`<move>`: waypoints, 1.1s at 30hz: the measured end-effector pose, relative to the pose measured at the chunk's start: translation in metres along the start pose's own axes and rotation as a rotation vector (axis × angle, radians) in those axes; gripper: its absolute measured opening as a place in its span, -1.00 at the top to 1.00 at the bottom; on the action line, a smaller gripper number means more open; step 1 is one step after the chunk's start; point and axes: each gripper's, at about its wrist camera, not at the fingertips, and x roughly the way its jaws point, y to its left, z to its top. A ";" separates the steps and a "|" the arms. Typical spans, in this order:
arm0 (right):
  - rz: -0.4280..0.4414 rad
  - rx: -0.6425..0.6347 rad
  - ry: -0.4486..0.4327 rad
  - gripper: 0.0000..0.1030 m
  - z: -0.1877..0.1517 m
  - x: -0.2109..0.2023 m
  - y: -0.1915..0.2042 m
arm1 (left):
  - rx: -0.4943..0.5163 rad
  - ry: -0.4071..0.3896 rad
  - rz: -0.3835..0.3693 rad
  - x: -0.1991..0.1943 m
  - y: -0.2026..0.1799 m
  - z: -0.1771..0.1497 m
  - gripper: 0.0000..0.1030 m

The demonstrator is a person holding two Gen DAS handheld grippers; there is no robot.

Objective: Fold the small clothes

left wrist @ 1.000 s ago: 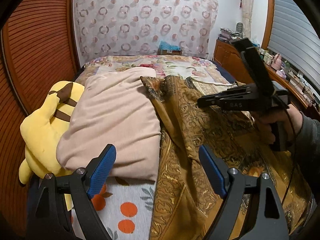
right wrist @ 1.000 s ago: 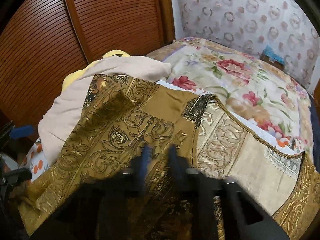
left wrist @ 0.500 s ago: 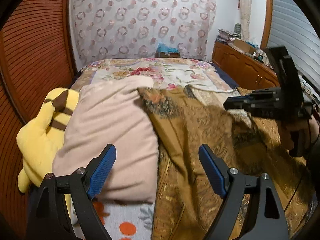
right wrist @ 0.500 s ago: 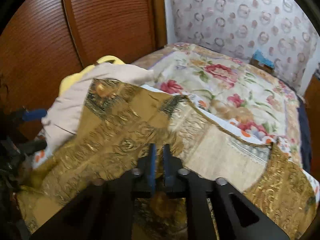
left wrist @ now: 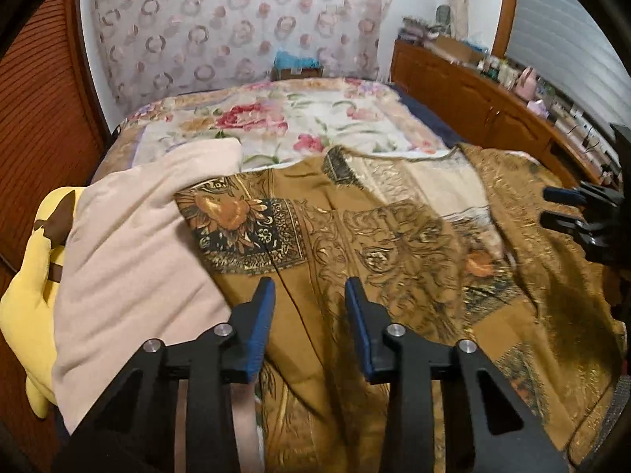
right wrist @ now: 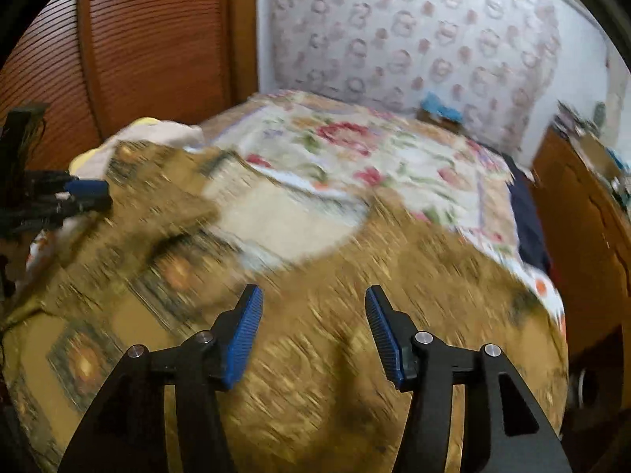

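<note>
Above the gold patterned cloth (left wrist: 394, 244), the left gripper (left wrist: 309, 299) is closing on nothing — the right gripper (right wrist: 313, 315) opening, empty.

Both cameras ride on the grippers and look forward along their fingers, tilted down over the bed (left wrist: 418, 102).

The left wrist view sits low at the near end, close above the gold patterned cloth (left wrist: 394, 236), facing the curtain (left wrist: 236, 27). The right gripper (left wrist: 552, 207) shows at its right edge.

The right wrist view, blurred, looks over the same cloth (right wrist: 315, 354) toward that curtain (right wrist: 434, 39). The left gripper (right wrist: 88, 195) shows at its left edge.

Both views share the floral bedspread (left wrist: 315, 126) (right wrist: 355, 157).
</note>
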 end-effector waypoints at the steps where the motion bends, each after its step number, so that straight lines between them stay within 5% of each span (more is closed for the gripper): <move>1: -0.015 0.015 0.002 -0.09 -0.006 0.002 -0.003 | 0.003 0.007 0.001 0.002 -0.001 0.000 0.32; 4: -0.039 0.040 0.020 -0.09 -0.013 0.009 -0.007 | 0.020 0.035 -0.012 0.009 -0.006 0.002 0.36; 7: -0.068 0.053 0.030 -0.09 -0.016 0.014 -0.006 | 0.043 0.055 -0.003 0.014 -0.008 0.003 0.95; 17: -0.059 0.131 -0.033 -0.09 -0.024 -0.016 -0.031 | -0.011 -0.127 0.078 -0.072 0.039 0.025 0.96; 25: -0.071 0.183 -0.075 -0.09 -0.042 -0.035 -0.040 | -0.045 -0.101 0.170 -0.069 0.076 0.018 0.95; 31: -0.102 0.218 -0.084 -0.09 -0.059 -0.054 -0.050 | -0.041 -0.166 0.186 -0.081 0.071 0.013 0.94; 33: -0.119 0.228 -0.081 -0.09 -0.063 -0.060 -0.053 | -0.032 -0.183 0.175 -0.086 0.066 0.012 0.69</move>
